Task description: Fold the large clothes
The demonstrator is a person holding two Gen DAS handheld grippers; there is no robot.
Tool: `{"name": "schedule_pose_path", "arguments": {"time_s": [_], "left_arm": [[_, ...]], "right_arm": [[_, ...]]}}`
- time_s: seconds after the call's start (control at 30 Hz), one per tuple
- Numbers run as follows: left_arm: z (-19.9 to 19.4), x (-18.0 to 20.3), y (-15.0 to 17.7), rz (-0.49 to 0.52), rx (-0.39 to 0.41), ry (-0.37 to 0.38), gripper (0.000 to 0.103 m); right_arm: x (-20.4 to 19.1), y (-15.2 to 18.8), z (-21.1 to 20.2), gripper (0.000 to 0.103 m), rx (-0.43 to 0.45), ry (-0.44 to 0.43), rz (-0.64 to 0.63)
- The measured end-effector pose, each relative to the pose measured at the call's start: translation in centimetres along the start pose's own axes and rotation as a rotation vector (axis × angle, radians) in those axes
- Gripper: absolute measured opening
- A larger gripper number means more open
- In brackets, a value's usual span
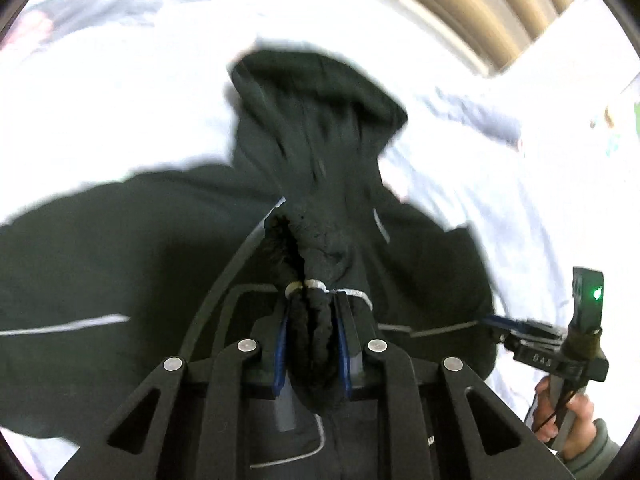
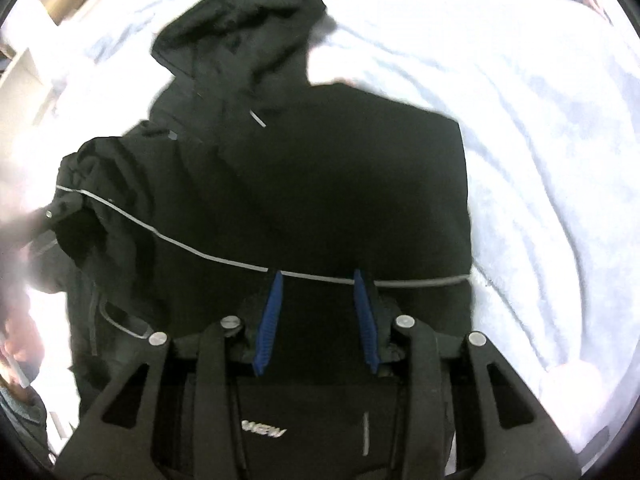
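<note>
Bedding [image 1: 120, 92], white and creased, is spread under everything and fills the background of both views. Laid out on it is a black hooded jacket [image 2: 320, 184], its hood [image 2: 240, 28] pointing away from the cameras and a thin pale stripe [image 2: 192, 248] running across the body. One sleeve [image 2: 92, 200] is bunched up at the jacket's left edge as seen from the right wrist. A wad of the jacket's dark fabric, apparently a cuff or hem though blur makes this uncertain, is clamped between the blue pads of the left gripper [image 1: 311, 344]. The right gripper [image 2: 318, 320] is held over the jacket's lower body with its pads apart; nothing is seen gripped between them. In the left wrist view, that right gripper [image 1: 500, 326] is seen at the jacket's edge, held by a hand [image 1: 568, 420] in a grey sleeve [image 1: 600, 448].
</note>
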State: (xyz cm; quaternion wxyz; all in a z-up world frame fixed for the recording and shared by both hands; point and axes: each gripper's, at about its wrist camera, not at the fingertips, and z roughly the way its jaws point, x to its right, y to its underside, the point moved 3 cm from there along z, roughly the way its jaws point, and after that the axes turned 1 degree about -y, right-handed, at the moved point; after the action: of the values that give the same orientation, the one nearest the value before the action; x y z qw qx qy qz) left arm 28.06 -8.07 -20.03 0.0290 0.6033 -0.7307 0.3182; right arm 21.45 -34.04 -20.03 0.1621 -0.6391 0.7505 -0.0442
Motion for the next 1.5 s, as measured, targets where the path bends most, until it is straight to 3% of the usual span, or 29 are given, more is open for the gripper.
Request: {"name": "schedule_pose_path", "arguments": {"time_s": [0.03,0.1,0.17,0.3,0.4,0.47,0.6,0.67,0.77,0.87,0.9,1.0,1.1,1.17,1.23,1.33,1.5], "left_arm": [[-1.5,-0.8,-0.3,-0.011,0.029,-0.014,0.021],[-4.0,-3.4,-0.5,-0.042,0.066,-0.062,0.021],[-4.7,-5.9,-0.1,-0.085,0.060,-0.100,0.021],[-2.5,-11.3,2.7,-0.171,-0.040,-0.201,0.026],[2.1,-13.8,5.4,-0.203,-0.147,-0.268,0.029],[2.8,-14.1,6.1,-0.191,-0.131,-0.289,0.033],[3.0,-13.5,5.6,-0.175,-0.132,-0.334,0.035],[2.3,-13.0,5.2,-0.151,-0.132,-0.366,0.041],[-0.5,-12.1,4.3,-0.133,-0.079,-0.386,0.042],[-4.5,-11.9,3.0,-0.108,0.018,-0.471,0.046],[-5.5,-11.9,2.6,-0.108,0.043,-0.472,0.048],[-6.9,-11.2,1.0,-0.124,0.077,-0.381,0.050],[-4.6,-9.3,0.5,-0.109,0.045,-0.280,0.050],[-1.1,-8.0,1.2,-0.094,-0.021,-0.211,0.050],[2.6,-7.3,2.1,-0.090,-0.089,-0.203,0.050],[7.2,-8.8,4.0,-0.087,-0.195,-0.328,0.050],[6.9,-9.5,3.8,-0.139,-0.186,-0.282,0.050]], "right_arm": [[-0.3,-0.1,-0.5,0.038,0.014,-0.009,-0.003],[-0.6,-0.2,-0.9,0.050,0.040,-0.005,-0.010],[-0.6,-0.5,-0.2,0.055,0.044,0.014,-0.012],[0.3,-0.6,3.3,0.057,-0.011,0.031,0.008],[0.7,0.2,7.3,0.058,-0.090,0.107,0.007],[0.3,0.3,9.6,0.061,-0.118,0.161,-0.022],[-0.3,-0.1,10.9,0.069,-0.122,0.189,-0.040],[-0.3,-0.2,11.0,0.069,-0.126,0.185,-0.041],[-0.2,-0.6,9.8,0.065,-0.130,0.168,-0.031],[-0.1,-2.0,7.0,0.065,-0.058,0.131,-0.018],[0.0,-3.0,5.9,0.066,-0.019,0.135,-0.017],[0.7,-5.5,5.2,0.066,0.038,0.152,-0.005],[1.2,-7.7,7.0,0.066,0.037,0.177,0.006],[2.1,-7.9,9.1,0.066,0.009,0.219,-0.001],[2.8,-8.0,12.0,0.066,-0.050,0.267,-0.010],[3.5,-8.1,13.7,0.072,-0.064,0.265,0.002],[4.0,-8.1,13.4,0.076,-0.066,0.241,0.002]]}}
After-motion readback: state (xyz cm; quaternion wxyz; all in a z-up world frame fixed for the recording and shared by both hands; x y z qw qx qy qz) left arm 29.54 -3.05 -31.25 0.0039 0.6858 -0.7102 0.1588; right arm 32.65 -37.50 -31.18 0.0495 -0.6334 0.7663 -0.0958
